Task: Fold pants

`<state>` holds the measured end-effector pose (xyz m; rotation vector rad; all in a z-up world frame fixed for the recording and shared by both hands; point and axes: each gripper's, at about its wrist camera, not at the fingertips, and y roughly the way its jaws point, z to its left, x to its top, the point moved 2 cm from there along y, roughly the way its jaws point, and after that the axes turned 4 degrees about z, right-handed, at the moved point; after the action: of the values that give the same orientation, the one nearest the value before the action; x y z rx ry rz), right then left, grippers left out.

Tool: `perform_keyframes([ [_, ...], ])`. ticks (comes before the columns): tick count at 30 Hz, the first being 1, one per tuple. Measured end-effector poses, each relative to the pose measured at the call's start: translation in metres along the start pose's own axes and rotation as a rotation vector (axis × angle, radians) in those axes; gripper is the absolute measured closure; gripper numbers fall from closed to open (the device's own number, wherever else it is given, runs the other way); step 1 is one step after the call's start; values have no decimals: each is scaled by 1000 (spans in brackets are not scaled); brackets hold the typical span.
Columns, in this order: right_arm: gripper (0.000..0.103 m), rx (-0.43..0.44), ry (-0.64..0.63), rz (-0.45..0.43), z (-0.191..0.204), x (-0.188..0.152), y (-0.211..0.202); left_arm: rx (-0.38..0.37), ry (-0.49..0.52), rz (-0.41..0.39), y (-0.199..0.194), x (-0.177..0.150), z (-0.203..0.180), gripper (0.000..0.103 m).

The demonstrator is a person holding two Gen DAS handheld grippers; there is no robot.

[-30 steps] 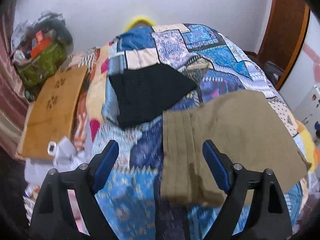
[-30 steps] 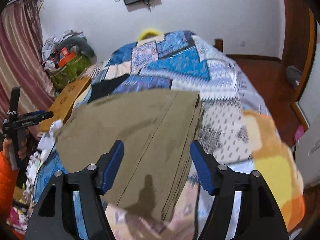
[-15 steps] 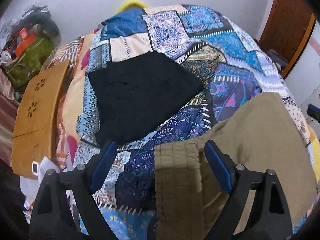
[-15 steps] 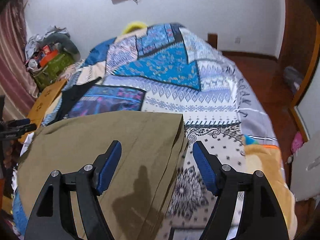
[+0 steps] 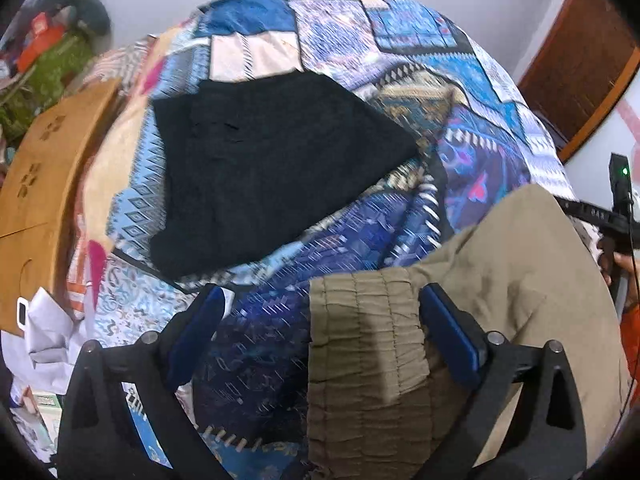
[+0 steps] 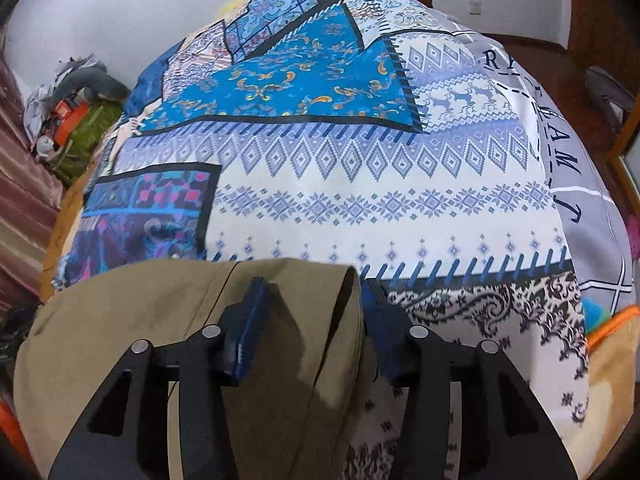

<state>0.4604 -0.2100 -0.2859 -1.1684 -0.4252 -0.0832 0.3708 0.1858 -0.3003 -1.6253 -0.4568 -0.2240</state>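
Khaki pants lie folded on a patchwork bedspread. In the left wrist view my left gripper is open just above the ribbed waistband, which lies between its blue fingers. In the right wrist view the pants fill the lower left. My right gripper is partly closed with its jaws astride the folded right edge of the pants, low over the cloth. A grip on the cloth cannot be made out.
A folded black garment lies on the bedspread beyond the pants. A wooden board and clutter sit at the bed's left side. A wooden door is at the right. The bedspread stretches ahead of my right gripper.
Both grippers have dropped down and forward onto the pants. The right gripper's jaws have narrowed around the folded edge. The left gripper stays wide open over the waistband.
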Motion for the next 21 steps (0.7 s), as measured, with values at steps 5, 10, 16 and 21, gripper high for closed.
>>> perform_keyframes([
  [5,87,-97,-74,30,6,-6,13,86,-10,-65,-3,-3,-4,17],
  [10,90,-197,-127,59,14,-4,14,126,-37,-86,-10,-4,-3,17],
  [16,87,-207,-189,23,42,-4,-30,127,69,-120,-48,0,-18,22],
  [21,46,-105,-255,-72,94,-14,-80,72,82,-143,-82,6,-30,20],
])
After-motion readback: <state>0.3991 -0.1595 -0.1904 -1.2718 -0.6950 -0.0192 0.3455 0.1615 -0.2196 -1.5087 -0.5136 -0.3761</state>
